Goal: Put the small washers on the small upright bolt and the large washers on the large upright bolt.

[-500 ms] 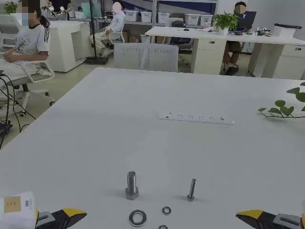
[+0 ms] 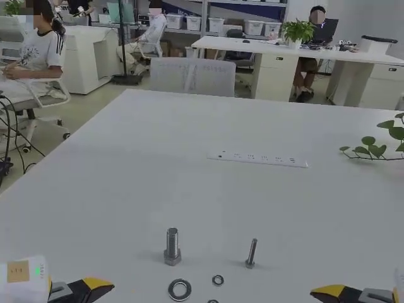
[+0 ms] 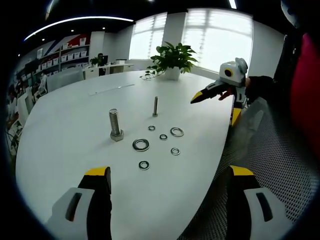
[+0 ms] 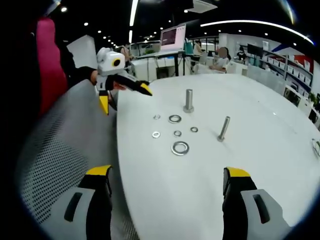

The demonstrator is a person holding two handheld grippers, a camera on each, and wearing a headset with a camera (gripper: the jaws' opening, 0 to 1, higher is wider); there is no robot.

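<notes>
The large upright bolt (image 2: 172, 246) (image 3: 115, 126) (image 4: 188, 101) stands on the white table left of the small upright bolt (image 2: 251, 253) (image 3: 155, 106) (image 4: 223, 128). Two large washers (image 3: 140, 145) (image 4: 180, 148) and several small washers (image 3: 163, 136) (image 4: 177, 133) lie flat near the table's front edge. My left gripper (image 2: 95, 287) (image 3: 170, 172) is open and empty at the front left, short of the washers. My right gripper (image 2: 334, 293) (image 4: 167, 172) is open and empty at the front right. Each gripper shows in the other's view, jaws apart.
A white power strip (image 2: 257, 158) lies across the middle of the table (image 2: 189, 189). A plant sprig (image 2: 375, 146) hangs over the right edge. A mesh chair back (image 2: 192, 77) stands at the far edge. People sit at desks beyond.
The head camera has shifted slightly. Bolts, washers and both grippers stay where they were.
</notes>
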